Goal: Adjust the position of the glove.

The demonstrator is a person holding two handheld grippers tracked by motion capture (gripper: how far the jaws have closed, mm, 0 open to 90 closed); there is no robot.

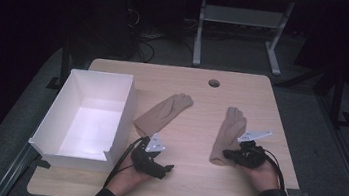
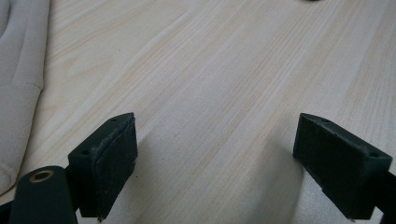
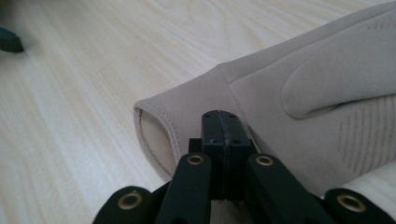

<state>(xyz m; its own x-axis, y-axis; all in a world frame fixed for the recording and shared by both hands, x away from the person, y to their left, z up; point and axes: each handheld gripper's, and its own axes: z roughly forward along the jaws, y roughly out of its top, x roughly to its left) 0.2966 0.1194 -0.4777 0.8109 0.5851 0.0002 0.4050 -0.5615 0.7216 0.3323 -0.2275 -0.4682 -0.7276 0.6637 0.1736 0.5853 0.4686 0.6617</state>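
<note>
Two beige gloves lie flat on the wooden table (image 1: 191,191). The left glove (image 1: 163,112) points its fingers up and to the right; its edge shows in the left gripper view (image 2: 18,93). My left gripper (image 1: 166,171) hovers just below that glove, jaws wide open (image 2: 215,158) over bare wood with nothing between them. The right glove (image 1: 229,130) lies fingers away from me. My right gripper (image 1: 228,156) is at its cuff, jaws shut pad to pad (image 3: 222,121), tips against the cuff of the glove (image 3: 303,93). I see no fabric between the pads.
A white open box (image 1: 126,107) stands at the table's left side, its right wall close to the left glove. A round cable hole (image 1: 213,82) sits near the far edge. Behind the table stand metal frame legs (image 1: 200,30) on a dark floor.
</note>
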